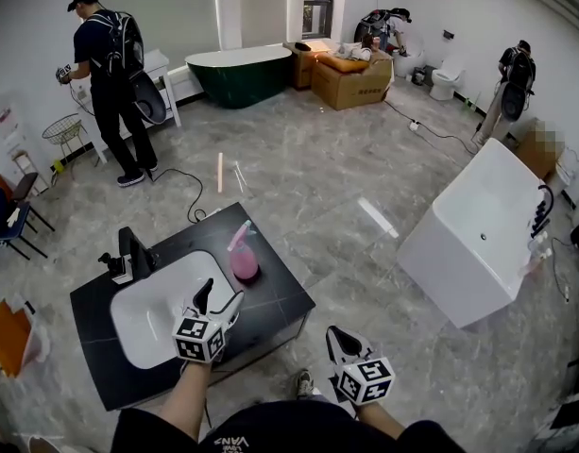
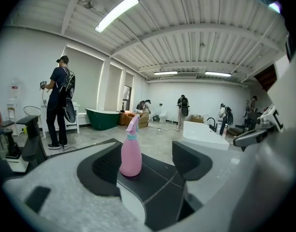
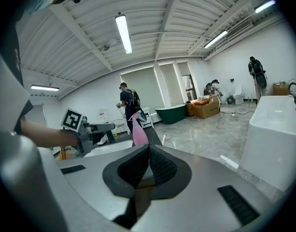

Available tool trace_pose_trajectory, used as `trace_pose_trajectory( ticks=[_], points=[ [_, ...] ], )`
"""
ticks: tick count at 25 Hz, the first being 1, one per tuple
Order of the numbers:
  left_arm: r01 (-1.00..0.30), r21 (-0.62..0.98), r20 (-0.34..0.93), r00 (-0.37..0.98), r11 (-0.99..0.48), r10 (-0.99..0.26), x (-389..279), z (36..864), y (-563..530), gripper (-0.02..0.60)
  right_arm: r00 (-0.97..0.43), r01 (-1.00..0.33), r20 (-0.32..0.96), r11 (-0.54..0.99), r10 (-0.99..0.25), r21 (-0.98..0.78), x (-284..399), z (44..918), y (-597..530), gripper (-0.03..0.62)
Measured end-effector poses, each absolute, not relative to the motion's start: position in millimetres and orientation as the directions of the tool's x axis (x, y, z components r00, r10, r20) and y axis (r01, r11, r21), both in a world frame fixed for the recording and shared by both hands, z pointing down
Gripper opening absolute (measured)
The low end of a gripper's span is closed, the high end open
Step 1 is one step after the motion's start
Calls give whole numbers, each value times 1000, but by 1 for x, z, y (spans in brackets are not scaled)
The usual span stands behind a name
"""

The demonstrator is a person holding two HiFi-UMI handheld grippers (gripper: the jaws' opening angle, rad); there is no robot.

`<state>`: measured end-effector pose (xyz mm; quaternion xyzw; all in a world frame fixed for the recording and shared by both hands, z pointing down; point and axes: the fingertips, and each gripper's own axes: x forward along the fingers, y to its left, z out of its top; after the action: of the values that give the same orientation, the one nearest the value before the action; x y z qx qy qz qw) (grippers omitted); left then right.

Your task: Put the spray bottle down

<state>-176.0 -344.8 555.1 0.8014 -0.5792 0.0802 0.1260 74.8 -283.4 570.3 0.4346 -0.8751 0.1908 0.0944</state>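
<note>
A pink spray bottle (image 1: pixel 244 253) stands upright on the black countertop (image 1: pixel 281 302), just right of the white basin (image 1: pixel 161 314). My left gripper (image 1: pixel 219 299) hovers a short way in front of it, jaws apart and empty. In the left gripper view the bottle (image 2: pixel 131 151) stands beyond the open left gripper (image 2: pixel 148 166), clear of both pads. My right gripper (image 1: pixel 343 341) hangs off the counter's right front corner, jaws shut on nothing. The right gripper view shows the right gripper (image 3: pixel 148 162) with its pads pressed together and the bottle (image 3: pixel 139 135) far behind them.
A black faucet (image 1: pixel 131 253) stands at the basin's left end. A white bathtub (image 1: pixel 480 236) sits to the right, a green tub (image 1: pixel 240 72) and cardboard box (image 1: pixel 351 79) at the back. A person (image 1: pixel 110 83) stands at the far left; cables lie on the floor.
</note>
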Motion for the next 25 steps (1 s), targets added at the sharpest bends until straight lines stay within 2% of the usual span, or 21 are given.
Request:
trace_pose_trajectory(
  ticks=[6, 12, 14, 25],
  points=[
    [-942, 118, 195, 333, -315, -922, -184, 528, -291, 196, -599, -801, 322, 545, -733, -248, 56, 566, -258, 2],
    [-930, 103, 183, 367, -353, -912, -194, 520, -242, 43, -588, -809, 318, 536, -744, -242, 38, 563, -231, 2],
    [-928, 95, 179, 372, -360, -911, -198, 517, -229, 12, -580, -814, 319, 529, -749, -239, 35, 563, -222, 2],
    [-909, 102, 192, 417, -405, -888, -209, 531, -159, 11, -551, -834, 333, 509, -765, -211, 5, 569, -174, 0]
  ],
)
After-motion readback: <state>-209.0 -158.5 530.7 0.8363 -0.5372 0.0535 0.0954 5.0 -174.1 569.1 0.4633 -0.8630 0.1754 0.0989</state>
